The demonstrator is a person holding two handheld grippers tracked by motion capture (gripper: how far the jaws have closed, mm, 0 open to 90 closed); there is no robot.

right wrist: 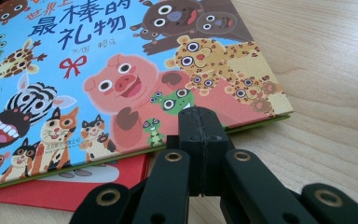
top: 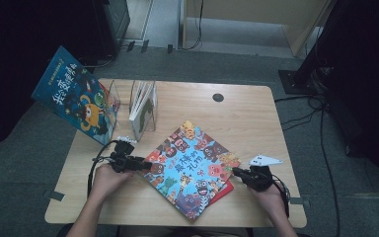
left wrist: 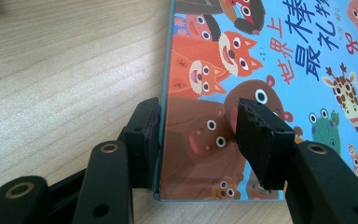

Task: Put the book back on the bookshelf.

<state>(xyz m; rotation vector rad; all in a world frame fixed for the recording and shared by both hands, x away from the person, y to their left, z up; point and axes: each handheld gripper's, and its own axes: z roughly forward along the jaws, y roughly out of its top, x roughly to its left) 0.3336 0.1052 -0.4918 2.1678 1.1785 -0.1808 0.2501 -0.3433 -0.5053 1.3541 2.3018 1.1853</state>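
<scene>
Your surface: wooden table [top: 246, 111] | on it: red book [top: 223, 191] under animal picture book [top: 190, 168], clear book stand [top: 145, 106], white paper scrap [top: 265, 160]

Animal picture book [top: 192, 165] lies flat on the table [top: 246, 113], w/ a second book [top: 223, 191] under it, edge poking out toward the right gripper [top: 237, 171]. Left gripper [top: 147, 165]: one jaw just off the book's spine edge on the bare wood, other jaw over the cover, corner betw. them. Right gripper's jaws sit closed together just before the opposite edge. Beyond the left jaws: a clear rack [top: 145, 106] w/ upright books, another book [top: 76, 94] leaning at its left.
</scene>
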